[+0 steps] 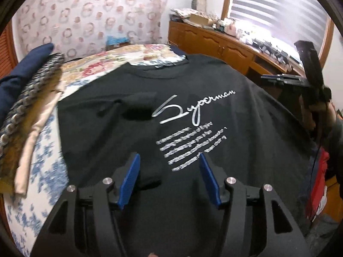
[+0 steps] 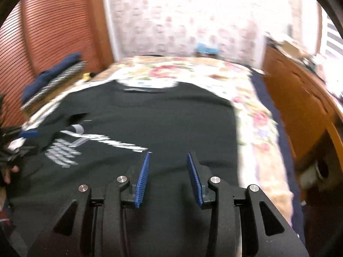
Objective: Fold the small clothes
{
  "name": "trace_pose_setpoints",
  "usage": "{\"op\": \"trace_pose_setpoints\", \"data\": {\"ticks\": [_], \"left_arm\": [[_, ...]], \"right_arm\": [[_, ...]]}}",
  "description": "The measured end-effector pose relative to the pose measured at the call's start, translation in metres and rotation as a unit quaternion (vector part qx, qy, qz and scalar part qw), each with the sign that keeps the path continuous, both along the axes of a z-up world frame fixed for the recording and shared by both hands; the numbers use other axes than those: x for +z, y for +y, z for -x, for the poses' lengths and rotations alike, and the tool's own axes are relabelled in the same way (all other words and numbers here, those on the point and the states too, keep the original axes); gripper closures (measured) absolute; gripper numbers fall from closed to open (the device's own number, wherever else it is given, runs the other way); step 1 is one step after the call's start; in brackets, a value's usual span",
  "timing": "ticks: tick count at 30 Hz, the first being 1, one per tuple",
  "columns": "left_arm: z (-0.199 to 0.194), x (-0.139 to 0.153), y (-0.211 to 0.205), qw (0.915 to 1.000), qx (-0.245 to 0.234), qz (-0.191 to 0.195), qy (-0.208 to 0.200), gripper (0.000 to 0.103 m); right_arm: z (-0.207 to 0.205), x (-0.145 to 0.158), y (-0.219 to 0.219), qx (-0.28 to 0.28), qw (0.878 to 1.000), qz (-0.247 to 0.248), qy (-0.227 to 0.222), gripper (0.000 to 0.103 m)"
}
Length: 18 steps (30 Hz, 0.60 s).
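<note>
Left gripper (image 1: pixel 169 160) spread, empty | right gripper (image 2: pixel 168 160) spread, empty | over black T-shirt (image 1: pixel 139 90)

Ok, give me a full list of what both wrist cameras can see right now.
T-shirt: one, black with silver lettering, spread flat on the bed, print up.
Bedspread: one, cream floral, under the T-shirt.
Folded clothes: one stack, navy, patterned and beige, left of the T-shirt.
Cabinet: one, brown wood, along the right wall, cluttered top.
Blind: one, grey striped, at the window.
Left gripper: black, blue pads, open over the T-shirt.
Right gripper: same, open, empty.
</note>
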State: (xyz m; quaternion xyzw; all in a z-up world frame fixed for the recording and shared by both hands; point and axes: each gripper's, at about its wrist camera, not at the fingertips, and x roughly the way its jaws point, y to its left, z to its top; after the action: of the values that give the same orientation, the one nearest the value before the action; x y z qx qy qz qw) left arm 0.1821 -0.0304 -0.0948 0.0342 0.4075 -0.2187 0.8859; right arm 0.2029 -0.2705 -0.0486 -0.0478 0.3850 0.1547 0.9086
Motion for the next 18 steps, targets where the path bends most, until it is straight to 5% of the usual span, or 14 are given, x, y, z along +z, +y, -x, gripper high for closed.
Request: {"op": "trace_pose_setpoints", "data": {"ticks": [7,18], "left_arm": [[-0.01,-0.019,-0.015,0.9996,-0.003,-0.017,0.02,0.046],[-0.003,-0.024,-0.026,0.9985,-0.012,-0.053,-0.002,0.039]], "right_arm": [[-0.024,-0.027,-0.08,-0.076,0.995,-0.03,0.05,0.067],[-0.041,-0.041,-0.102,-0.087,0.986,-0.104,0.098,0.067]]}}
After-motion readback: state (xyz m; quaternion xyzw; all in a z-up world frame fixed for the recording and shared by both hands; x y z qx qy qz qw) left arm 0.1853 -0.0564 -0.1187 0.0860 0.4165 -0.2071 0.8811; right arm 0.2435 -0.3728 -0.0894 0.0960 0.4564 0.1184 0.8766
